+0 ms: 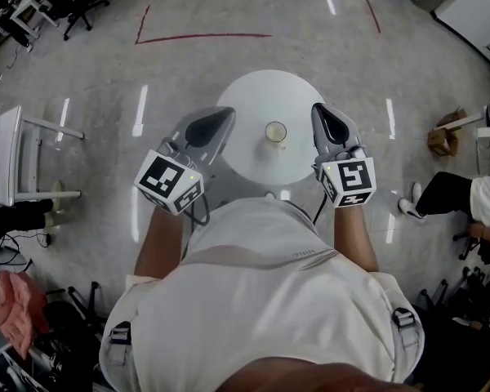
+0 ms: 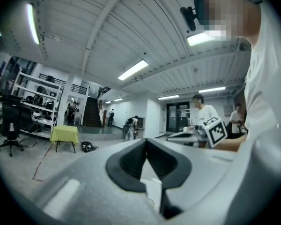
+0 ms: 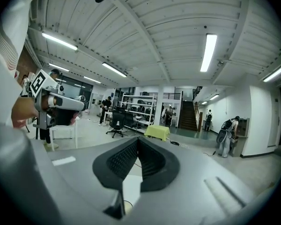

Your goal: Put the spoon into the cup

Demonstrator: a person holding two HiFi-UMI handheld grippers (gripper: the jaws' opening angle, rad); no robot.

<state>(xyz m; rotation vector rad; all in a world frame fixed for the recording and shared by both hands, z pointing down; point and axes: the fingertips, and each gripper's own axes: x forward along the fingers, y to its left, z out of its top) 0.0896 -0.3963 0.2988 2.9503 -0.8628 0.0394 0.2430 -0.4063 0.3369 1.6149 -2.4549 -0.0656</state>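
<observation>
well, the round white table (image 1: 253, 88) stands on a speckled grey floor (image 1: 90, 64) marked with red tape lines (image 1: 204, 35), and the small pale cup (image 1: 275, 131) sits upright near the table's middle. it is too small in the head view to tell what is in it.

the left gripper (image 1: 220, 121) hovers over the table's left edge and the right gripper (image 1: 322, 114) over its right edge. the cup is between them, touching neither and nearer the right one. each gripper carries its black-and-white marker cube at the rear, close to the person's cream shirt (image 1: 261, 300).

in the left gripper view the left gripper (image 2: 146, 140) has its dark ribbed fingers (image 2: 131, 161) brought together at the tips, with nothing between them; only a sliver of white table surface shows through the gap below. the other gripper's marker cube (image 2: 216, 131) appears to the right, and a small yellow-draped table (image 2: 65, 134) stands far off on the left.

in the right gripper view the right gripper (image 3: 137, 139) is likewise closed tip to tip, its black ridged pads (image 3: 119, 161) gripping nothing. beyond it are a yellow-covered table (image 3: 158, 131) and a staircase (image 3: 189, 115).
</observation>
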